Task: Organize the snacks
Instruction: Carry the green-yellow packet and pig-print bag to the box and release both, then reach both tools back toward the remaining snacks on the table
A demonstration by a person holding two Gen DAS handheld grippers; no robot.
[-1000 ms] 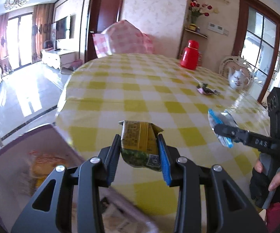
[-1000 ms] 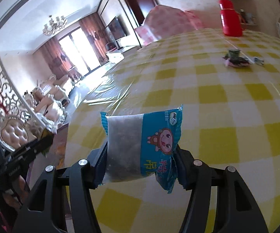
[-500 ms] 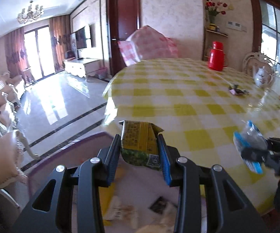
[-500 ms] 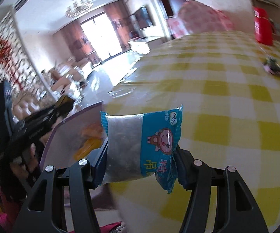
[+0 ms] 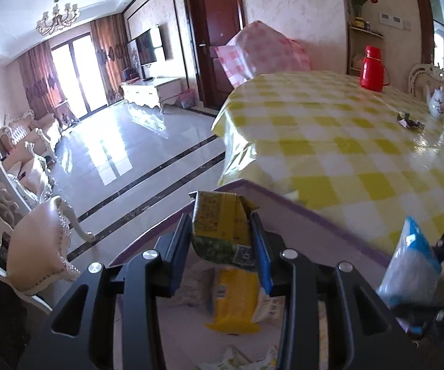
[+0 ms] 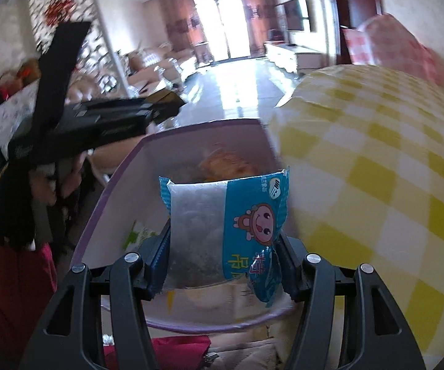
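Observation:
My left gripper is shut on a yellow-green snack packet and holds it above a white box with a purple rim beside the table. The box holds several snack packets, among them a yellow one. My right gripper is shut on a blue and clear snack packet over the same box. That blue packet also shows in the left wrist view at the right. The left gripper shows in the right wrist view at the left.
A round table with a yellow checked cloth stands right of the box. On it are a red thermos, a white teapot and a small dark wrapper. A cream chair stands at the left on a glossy tiled floor.
Both grippers have swung left off the table with their packets still held. They now sit over the purple-rimmed box, which fills more of both views.

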